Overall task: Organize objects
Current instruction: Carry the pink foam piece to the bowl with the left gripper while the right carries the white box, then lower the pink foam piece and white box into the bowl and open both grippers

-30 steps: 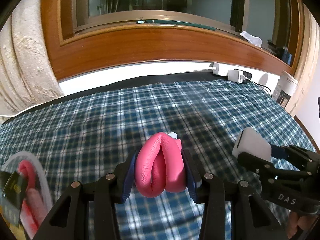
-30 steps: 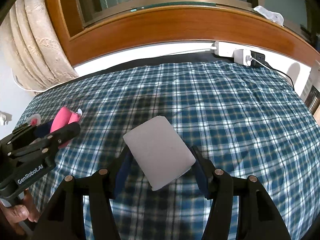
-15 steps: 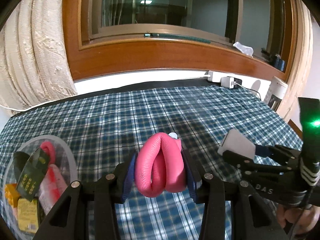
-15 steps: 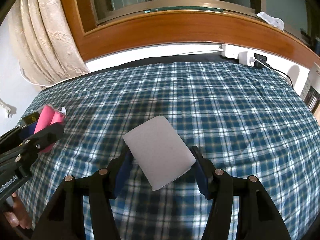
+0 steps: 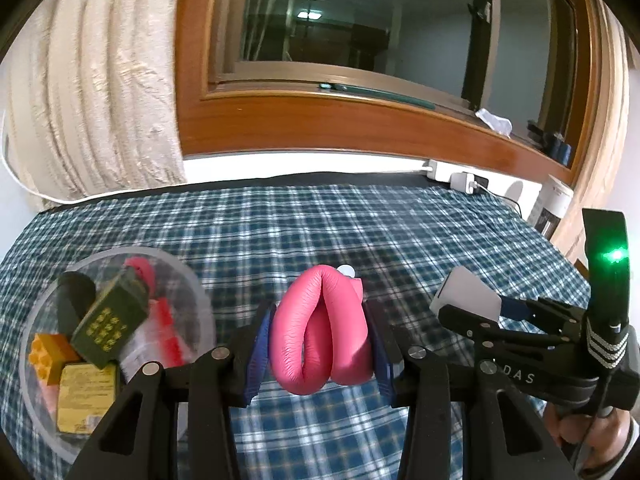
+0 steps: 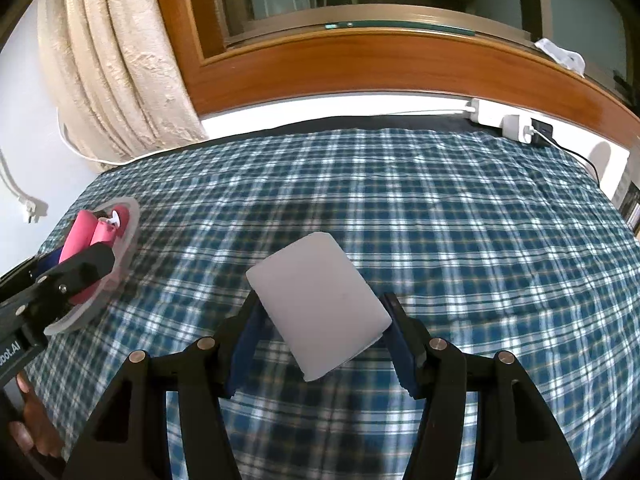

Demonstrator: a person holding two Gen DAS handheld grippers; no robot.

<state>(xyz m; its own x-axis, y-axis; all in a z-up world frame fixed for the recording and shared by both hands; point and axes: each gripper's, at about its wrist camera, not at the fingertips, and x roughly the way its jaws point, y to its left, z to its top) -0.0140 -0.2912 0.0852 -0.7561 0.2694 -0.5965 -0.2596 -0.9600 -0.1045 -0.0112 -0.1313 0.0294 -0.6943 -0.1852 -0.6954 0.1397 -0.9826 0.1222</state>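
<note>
Plaid bed (image 6: 440,220) under the window, both your claws loaded.
Your left claw (image 5: 320,344) grips the pink folded band (image 5: 320,332); only its view shows the clear bowl's (image 5: 200,304) contents. Your right claw (image 6: 320,340) clamps the white block (image 6: 316,312) mid-bed.

Left gripper (image 5: 320,344) held level, its blue-padded jaws closed on a folded pink roll (image 5: 320,328), right gripper (image 6: 320,340) just to its right, jaws clamped on a tilted white block (image 6: 318,310), fingers (image 5: 592,440) wrapping the right handle
</note>
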